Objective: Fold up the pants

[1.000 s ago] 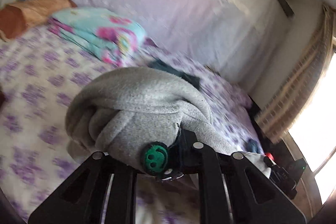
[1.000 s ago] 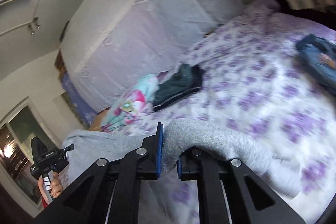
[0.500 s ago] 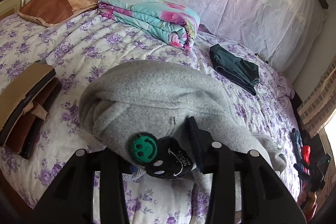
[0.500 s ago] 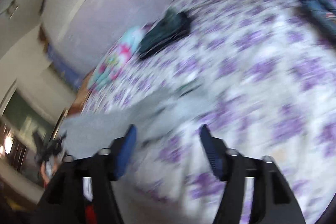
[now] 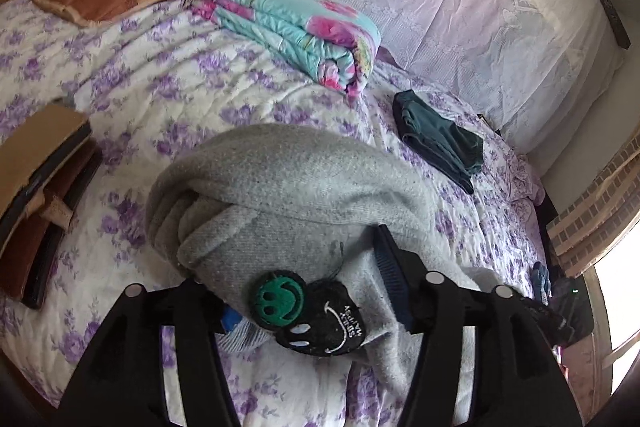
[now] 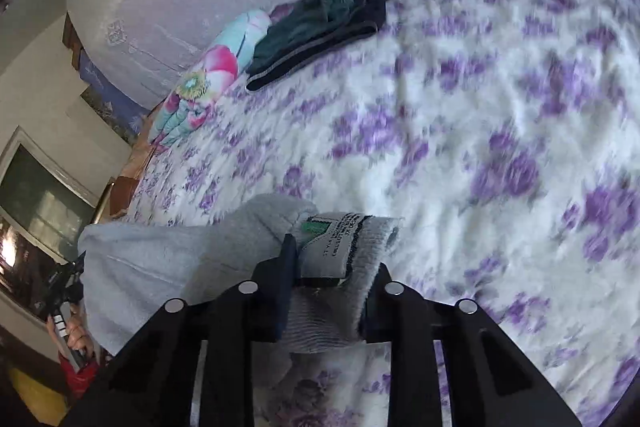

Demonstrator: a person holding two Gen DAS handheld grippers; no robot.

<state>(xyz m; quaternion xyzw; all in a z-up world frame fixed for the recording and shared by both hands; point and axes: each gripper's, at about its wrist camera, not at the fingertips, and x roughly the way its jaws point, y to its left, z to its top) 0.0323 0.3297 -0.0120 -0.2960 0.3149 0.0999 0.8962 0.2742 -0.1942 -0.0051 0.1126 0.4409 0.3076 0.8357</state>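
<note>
Grey fleece, thick and soft: the pants lie bunched on the bed, a heap just ahead of my left hand-held gripper, with the green smiley patch and a black patch facing up between the fingers. A second ago that gripper was clamped on the cloth and held it off the quilt; its jaws have just been opening, and now they stand spread with the fabric lying slack between them, the pads not pressing that I can see. So the left end is let down. My right hand-held gripper let go half a second back, stood wide over blurred quilt, and its jaws have just been closing again; it now pinches a folded grey edge with a printed label showing at the pads. I judge this a re-grip for the next fold: the heap is not flat yet, layers rolled over one another. Dark green garment and a folded floral blanket lie well apart, nearer the headboard.
</note>
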